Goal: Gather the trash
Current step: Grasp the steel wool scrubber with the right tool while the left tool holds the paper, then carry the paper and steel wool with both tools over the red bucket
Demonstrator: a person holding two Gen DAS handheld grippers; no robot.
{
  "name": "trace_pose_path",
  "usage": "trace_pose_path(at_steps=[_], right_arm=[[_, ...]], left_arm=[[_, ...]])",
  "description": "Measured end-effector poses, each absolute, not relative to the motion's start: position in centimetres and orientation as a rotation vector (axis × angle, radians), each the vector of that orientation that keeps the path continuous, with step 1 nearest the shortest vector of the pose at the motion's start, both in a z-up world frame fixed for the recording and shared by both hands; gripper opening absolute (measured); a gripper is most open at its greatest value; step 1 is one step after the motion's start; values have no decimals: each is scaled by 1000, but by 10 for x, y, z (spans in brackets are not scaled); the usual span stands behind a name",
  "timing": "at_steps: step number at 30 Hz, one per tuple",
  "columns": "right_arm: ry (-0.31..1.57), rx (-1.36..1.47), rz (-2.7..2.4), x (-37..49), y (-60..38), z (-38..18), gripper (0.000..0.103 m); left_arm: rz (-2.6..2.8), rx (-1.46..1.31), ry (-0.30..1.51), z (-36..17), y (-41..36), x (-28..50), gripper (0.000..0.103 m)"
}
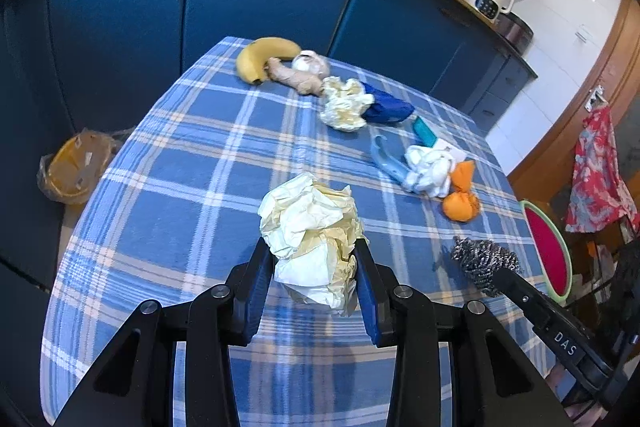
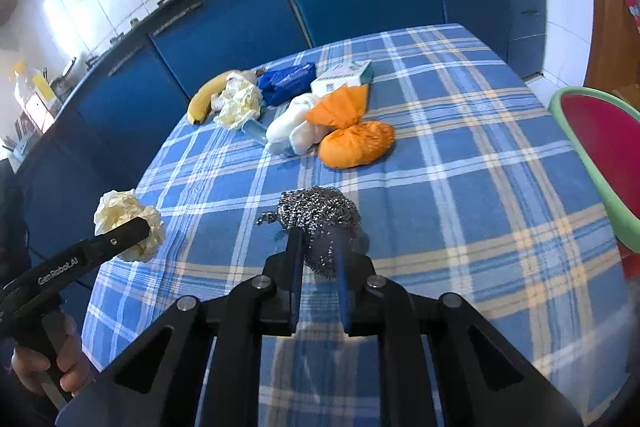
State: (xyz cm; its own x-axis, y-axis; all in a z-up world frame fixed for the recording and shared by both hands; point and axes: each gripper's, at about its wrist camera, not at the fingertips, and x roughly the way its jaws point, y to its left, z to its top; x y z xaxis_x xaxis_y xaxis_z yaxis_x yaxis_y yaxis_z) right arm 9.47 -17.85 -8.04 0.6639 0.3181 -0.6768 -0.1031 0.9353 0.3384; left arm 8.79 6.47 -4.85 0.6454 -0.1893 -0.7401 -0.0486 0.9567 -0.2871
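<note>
In the left wrist view, the left gripper squeezes a crumpled pale yellow paper ball above the blue checked tablecloth. In the right wrist view, the right gripper squeezes a shiny steel wire scrubber over the same cloth, near a green-rimmed red tub.

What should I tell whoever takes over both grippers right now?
Left gripper: shut on the paper wad, held above the table.
Right gripper: shut on the steel scourer, near the table's right side.
Pink basin: off the table's right edge. A lined bin stands on the floor to the left.
Done: two pieces picked up, none dropped off yet.
Left on the table: second paper wad, white wad, orange bag, blue bag. Banana and ginger sit at the far end.
</note>
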Motion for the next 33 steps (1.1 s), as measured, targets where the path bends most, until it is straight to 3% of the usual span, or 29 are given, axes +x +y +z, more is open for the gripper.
trace_pose_path(at_steps=[33], right_arm=[[575, 487, -83, 45, -373, -39, 12]], left_arm=[[-381, -100, 896, -14, -94, 113, 41]])
